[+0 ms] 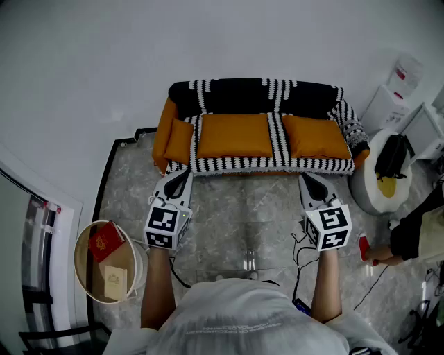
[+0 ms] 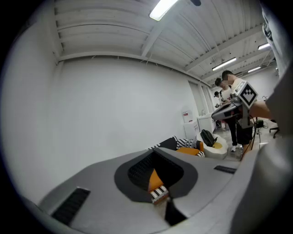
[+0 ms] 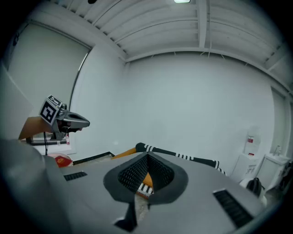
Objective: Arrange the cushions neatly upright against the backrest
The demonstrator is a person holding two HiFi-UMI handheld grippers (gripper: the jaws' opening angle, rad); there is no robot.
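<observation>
Cushions (image 1: 234, 135) show whole only in head view

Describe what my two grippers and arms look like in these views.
The left gripper and right gripper are grey tapered wedges with black mesh-textured pads. Each carries a white cube of black square markers. Black cables trail behind. The person wears a pale short-sleeved shirt.

White walls (image 1: 83, 69), marbled floor (image 1: 128, 184), ceiling strip light (image 2: 161, 9).
</observation>
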